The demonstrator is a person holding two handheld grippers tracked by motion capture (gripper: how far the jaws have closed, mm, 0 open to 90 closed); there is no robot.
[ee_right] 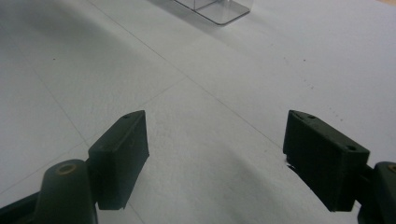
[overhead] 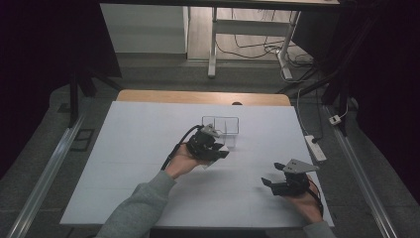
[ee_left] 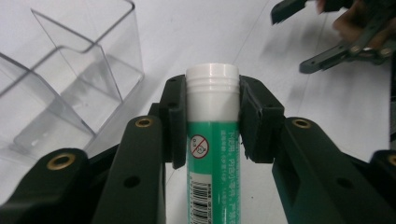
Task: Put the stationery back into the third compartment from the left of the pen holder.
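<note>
Glue stick [ee_left: 212, 140] sits clamped in the left tool [ee_left: 212, 121], just beside the clear box [ee_left: 70, 93] mid-tabletop [overhead: 148, 163]; dropping it in looks next. Right tool [ee_right: 215, 158] waits near right, wide open, empty.

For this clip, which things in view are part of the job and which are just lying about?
In use:
- green glue stick, clamped in the left gripper
- clear divided box, close beside it
- right gripper, open, holding nothing

Lying about:
- power strip on the floor
- desk beyond the table
</note>
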